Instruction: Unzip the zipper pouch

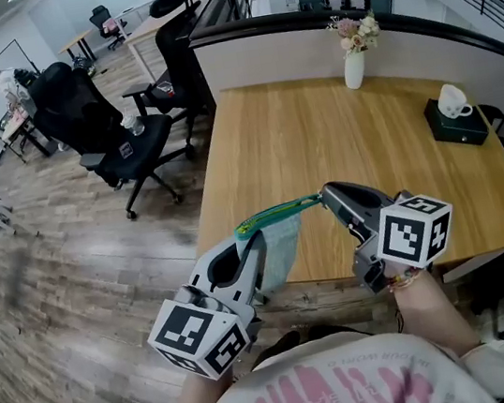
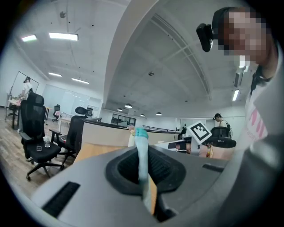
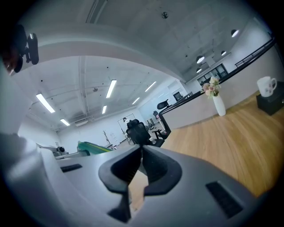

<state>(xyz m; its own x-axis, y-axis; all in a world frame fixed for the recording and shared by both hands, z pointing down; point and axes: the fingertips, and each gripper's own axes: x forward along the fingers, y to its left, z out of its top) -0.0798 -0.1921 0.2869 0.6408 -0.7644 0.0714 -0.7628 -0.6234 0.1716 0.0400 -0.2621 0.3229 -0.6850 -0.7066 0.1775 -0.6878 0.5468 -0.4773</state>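
A light teal zipper pouch [image 1: 282, 238] with a green zipper edge [image 1: 282, 210] hangs in the air over the near edge of the wooden table [image 1: 318, 138]. My left gripper [image 1: 247, 239] is shut on its left end. In the left gripper view the teal fabric [image 2: 141, 135] stands pinched between the jaws of the left gripper [image 2: 143, 153]. My right gripper [image 1: 325, 196] meets the zipper's right end. In the right gripper view the right gripper's [image 3: 141, 148] tips are together with nothing showing between them. The pouch's green edge [image 3: 93, 147] lies just to their left.
A white vase of flowers [image 1: 354, 66] stands at the table's far edge. A white mug [image 1: 452, 100] sits on a dark box [image 1: 454, 129] at the right. Black office chairs [image 1: 93, 126] stand on the floor to the left. A curved partition [image 1: 302, 41] backs the table.
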